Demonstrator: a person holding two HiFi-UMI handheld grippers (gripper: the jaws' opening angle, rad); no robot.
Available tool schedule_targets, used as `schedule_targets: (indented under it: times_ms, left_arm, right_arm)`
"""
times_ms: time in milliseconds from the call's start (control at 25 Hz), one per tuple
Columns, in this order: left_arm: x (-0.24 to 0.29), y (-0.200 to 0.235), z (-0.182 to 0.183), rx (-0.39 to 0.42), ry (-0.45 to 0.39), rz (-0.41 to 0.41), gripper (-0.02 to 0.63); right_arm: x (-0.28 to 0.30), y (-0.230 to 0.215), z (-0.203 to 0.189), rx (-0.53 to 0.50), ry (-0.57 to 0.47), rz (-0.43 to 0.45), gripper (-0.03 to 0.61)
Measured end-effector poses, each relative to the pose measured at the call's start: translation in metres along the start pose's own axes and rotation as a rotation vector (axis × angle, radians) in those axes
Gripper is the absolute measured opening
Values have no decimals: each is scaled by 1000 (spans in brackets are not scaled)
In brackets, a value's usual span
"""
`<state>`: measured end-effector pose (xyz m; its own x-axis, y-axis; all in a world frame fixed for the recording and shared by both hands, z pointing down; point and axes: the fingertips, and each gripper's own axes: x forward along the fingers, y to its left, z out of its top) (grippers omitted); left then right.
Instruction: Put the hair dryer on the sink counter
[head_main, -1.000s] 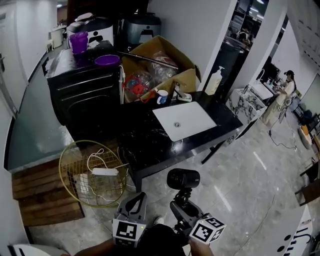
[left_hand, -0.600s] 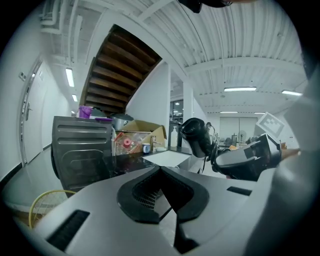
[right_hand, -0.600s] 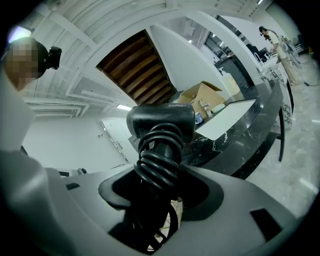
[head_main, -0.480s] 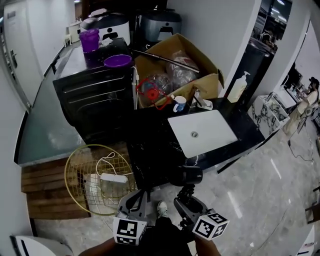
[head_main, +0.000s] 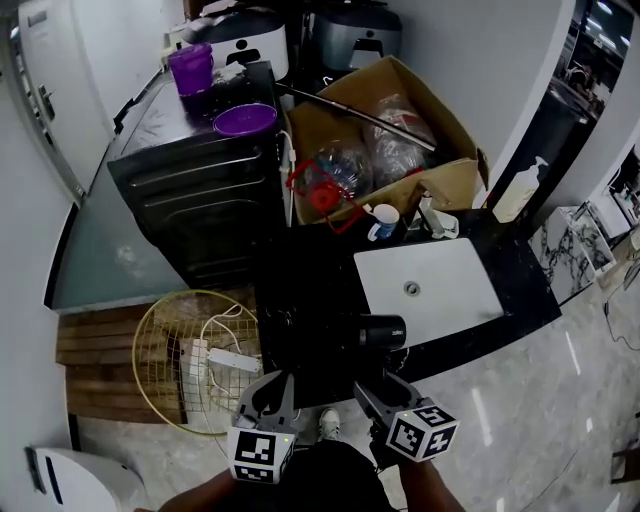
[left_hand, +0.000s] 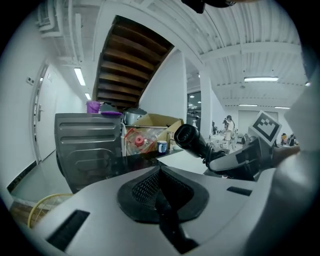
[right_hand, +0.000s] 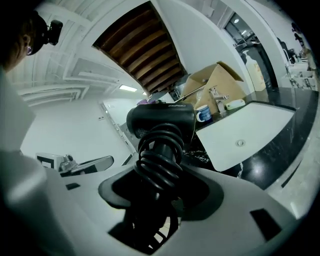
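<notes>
A black hair dryer (head_main: 380, 331) with a coiled cord round its handle sits in my right gripper (head_main: 372, 386), which is shut on the handle. Its barrel hangs over the front edge of the black sink counter (head_main: 300, 300), left of the white sink basin (head_main: 430, 290). In the right gripper view the hair dryer (right_hand: 160, 120) rises from between the jaws of the right gripper (right_hand: 157, 187), with the sink basin (right_hand: 245, 135) beyond. My left gripper (head_main: 272, 392) is held low beside it, shut and holding nothing. The left gripper view shows the hair dryer (left_hand: 192, 140) to the right.
A cardboard box (head_main: 400, 130) of clutter, a mug (head_main: 385, 222), a faucet (head_main: 437, 215) and a soap bottle (head_main: 520, 190) line the counter's back. A black appliance (head_main: 200, 200) stands at the left. On the floor sits a gold wire basket (head_main: 190, 360) with a white power strip.
The view has closed in on the counter. The hair dryer, held in the right gripper, has gone from above the floor to over the counter's front edge.
</notes>
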<state>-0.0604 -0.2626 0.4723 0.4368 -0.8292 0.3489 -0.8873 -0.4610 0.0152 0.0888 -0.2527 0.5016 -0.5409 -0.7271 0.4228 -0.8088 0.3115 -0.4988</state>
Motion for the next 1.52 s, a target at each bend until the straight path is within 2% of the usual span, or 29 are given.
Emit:
schedule_targets:
  times_ms: [280,560,840,1200,1520]
  left_arm:
    - [45,14,4,-38,45,69,8]
    - [77,38,2,-33,77,165,8]
    - [99,52,-11,-51,132,224,8]
    - [118,62,-26,-75,180,242,8]
    - [129,63,-26,-92,189,216,8]
  right_arm:
    - [46,-38,25,-41,91,10,247]
    - [92,-70,30,-77,200,7,249]
    - [130,-91,31,-120,292,-13,249]
    - [157,-107,26,-147,364,-71,249]
    - [165,-114,20,-175,405,-134,249]
